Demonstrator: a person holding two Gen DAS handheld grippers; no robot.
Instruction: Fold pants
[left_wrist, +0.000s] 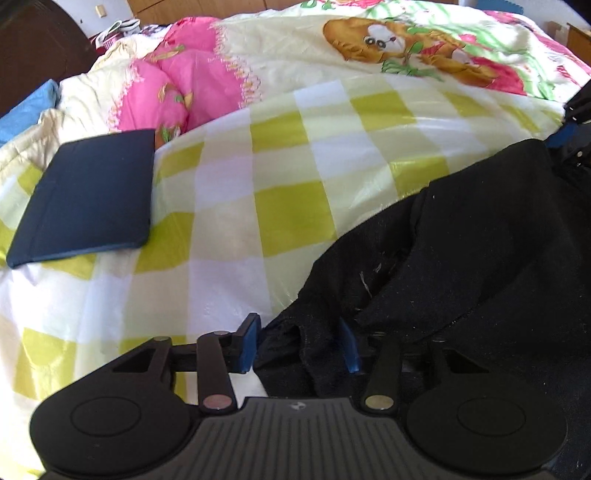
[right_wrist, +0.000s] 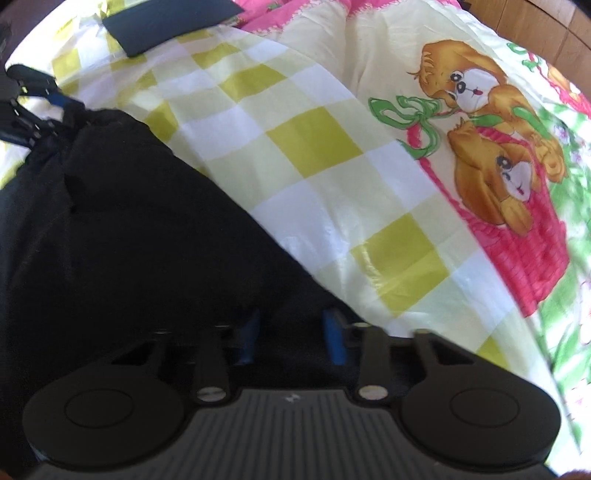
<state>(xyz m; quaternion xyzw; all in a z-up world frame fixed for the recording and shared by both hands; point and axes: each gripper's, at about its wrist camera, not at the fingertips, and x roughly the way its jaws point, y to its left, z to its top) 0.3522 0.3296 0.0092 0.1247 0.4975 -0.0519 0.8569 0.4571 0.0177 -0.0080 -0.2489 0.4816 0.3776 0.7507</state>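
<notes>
Black pants (left_wrist: 461, 266) lie bunched on the checked bedspread (left_wrist: 280, 192), filling the right of the left wrist view and the left of the right wrist view (right_wrist: 129, 229). My left gripper (left_wrist: 301, 345) has its blue pads on either side of a fold of the pants' edge and is shut on it. My right gripper (right_wrist: 293, 334) is shut on another part of the pants' edge. Each gripper shows in the other's view: the right one at the right edge (left_wrist: 572, 129), the left one at the upper left (right_wrist: 33, 110).
A dark blue folded item (left_wrist: 85, 199) lies on the bed at the left, also at the top of the right wrist view (right_wrist: 166, 22). A pink and cream quilt with puppy prints (right_wrist: 491, 147) covers the far side. A blue cloth (left_wrist: 26, 107) sits far left.
</notes>
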